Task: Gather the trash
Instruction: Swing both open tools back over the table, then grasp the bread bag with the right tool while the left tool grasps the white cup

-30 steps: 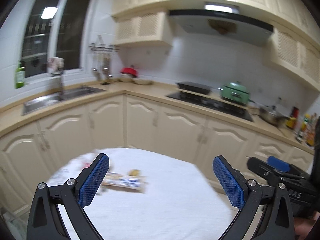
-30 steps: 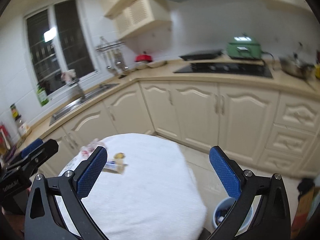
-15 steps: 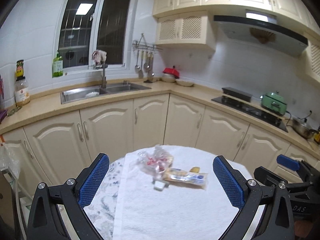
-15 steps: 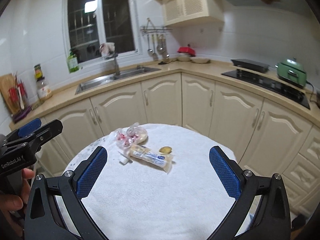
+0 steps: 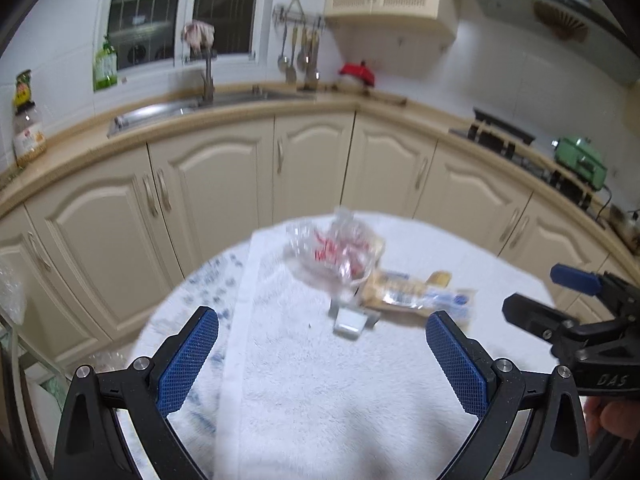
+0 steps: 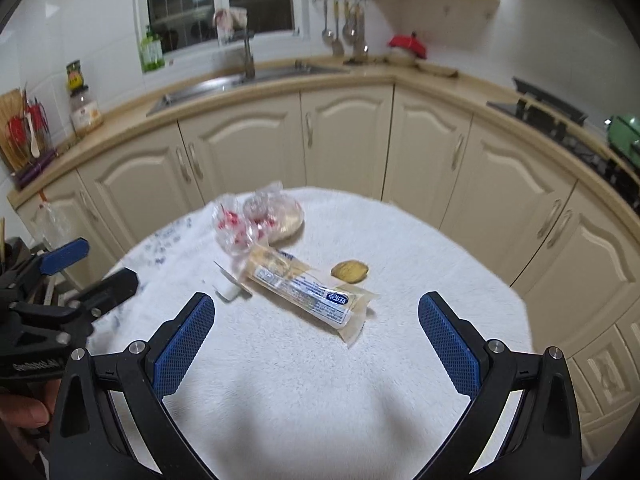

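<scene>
White towel (image 6: 320, 380) on the counter, trash untouched. Left gripper (image 5: 322, 354) and right gripper (image 6: 316, 346) hover spread wide, empty. Next: drop onto the wrapper (image 6: 308, 290).

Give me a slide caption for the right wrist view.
Open right claw faces a long wrapper and crumpled plastic bag on the white-clothed table.

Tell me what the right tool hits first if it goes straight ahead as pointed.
Probably the long wrapper on the white towel, lying ahead between the open right tool fingers; depth is uncertain.
</scene>
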The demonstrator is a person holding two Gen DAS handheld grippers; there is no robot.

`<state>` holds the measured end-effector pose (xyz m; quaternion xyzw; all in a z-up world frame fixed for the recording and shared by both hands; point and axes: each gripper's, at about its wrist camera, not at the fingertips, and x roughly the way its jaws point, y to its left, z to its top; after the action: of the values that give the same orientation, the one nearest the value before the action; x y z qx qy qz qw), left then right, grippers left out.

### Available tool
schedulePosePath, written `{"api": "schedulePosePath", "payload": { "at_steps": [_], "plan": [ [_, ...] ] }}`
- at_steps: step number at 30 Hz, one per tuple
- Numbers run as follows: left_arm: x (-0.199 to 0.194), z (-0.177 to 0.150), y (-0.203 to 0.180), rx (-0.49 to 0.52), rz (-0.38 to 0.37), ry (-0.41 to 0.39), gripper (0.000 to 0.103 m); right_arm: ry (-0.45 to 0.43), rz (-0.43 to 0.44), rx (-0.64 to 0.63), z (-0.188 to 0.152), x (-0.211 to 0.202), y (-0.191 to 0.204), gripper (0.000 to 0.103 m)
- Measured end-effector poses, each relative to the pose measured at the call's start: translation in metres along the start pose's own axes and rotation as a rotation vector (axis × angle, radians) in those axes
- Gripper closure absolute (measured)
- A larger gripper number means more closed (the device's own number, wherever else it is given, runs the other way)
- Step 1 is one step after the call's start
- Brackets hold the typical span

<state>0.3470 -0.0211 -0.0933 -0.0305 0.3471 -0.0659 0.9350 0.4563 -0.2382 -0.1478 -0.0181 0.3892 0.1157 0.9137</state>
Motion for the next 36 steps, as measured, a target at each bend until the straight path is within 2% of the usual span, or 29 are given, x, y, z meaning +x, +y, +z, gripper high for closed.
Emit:
{"api": "schedulePosePath", "payload": {
  "at_steps": [4,13,15,16,18,19,21,22,23,25,27,32,33,35,36],
  "plan": [
    [0.053,0.015,0.005,0.011,-0.008,0.077,0.001,0.049,0.011,-0.002,0.004,0.03,-0.008,0.0],
    [0.153,0.036,0.0,0.022,-0.039,0.189,0.001,0.119,0.046,0.01,0.009,0.077,-0.021,0.002],
    [0.172,0.04,0.002,0.017,-0.055,0.208,0.007,0.139,0.069,0.021,0.01,0.086,-0.023,0.002],
    [0.179,0.042,0.003,0.014,-0.072,0.218,0.016,0.147,0.072,0.02,0.01,0.09,-0.023,0.002],
    [0.188,0.049,0.004,0.027,-0.088,0.212,0.022,0.162,0.081,0.009,0.01,0.097,-0.022,0.003],
    [0.19,0.051,0.003,0.033,-0.107,0.212,0.032,0.168,0.086,0.004,0.01,0.099,-0.021,0.003],
    [0.194,0.056,0.005,0.038,-0.129,0.206,0.04,0.18,0.095,-0.014,0.01,0.104,-0.018,0.003],
    [0.194,0.056,0.007,0.031,-0.142,0.204,0.052,0.186,0.1,-0.023,0.01,0.106,-0.017,0.003],
    [0.195,0.057,0.01,0.025,-0.146,0.203,0.059,0.191,0.104,-0.029,0.01,0.109,-0.015,0.003],
    [0.192,0.055,0.018,0.001,-0.169,0.205,0.064,0.201,0.104,-0.041,0.01,0.114,-0.013,0.005],
    [0.19,0.056,0.025,-0.008,-0.165,0.206,0.065,0.211,0.108,-0.054,0.01,0.12,-0.01,0.007],
    [0.19,0.056,0.043,-0.032,-0.134,0.201,0.065,0.247,0.113,-0.086,0.008,0.138,-0.001,0.019],
    [0.192,0.056,0.045,-0.037,-0.129,0.201,0.065,0.257,0.112,-0.104,0.007,0.142,0.003,0.025],
    [0.192,0.056,0.049,-0.044,-0.121,0.2,0.065,0.274,0.086,-0.146,0.004,0.146,0.012,0.028],
    [0.192,0.055,0.05,-0.043,-0.117,0.199,0.065,0.283,0.085,-0.166,0.002,0.146,0.017,0.039]
  ]
}}
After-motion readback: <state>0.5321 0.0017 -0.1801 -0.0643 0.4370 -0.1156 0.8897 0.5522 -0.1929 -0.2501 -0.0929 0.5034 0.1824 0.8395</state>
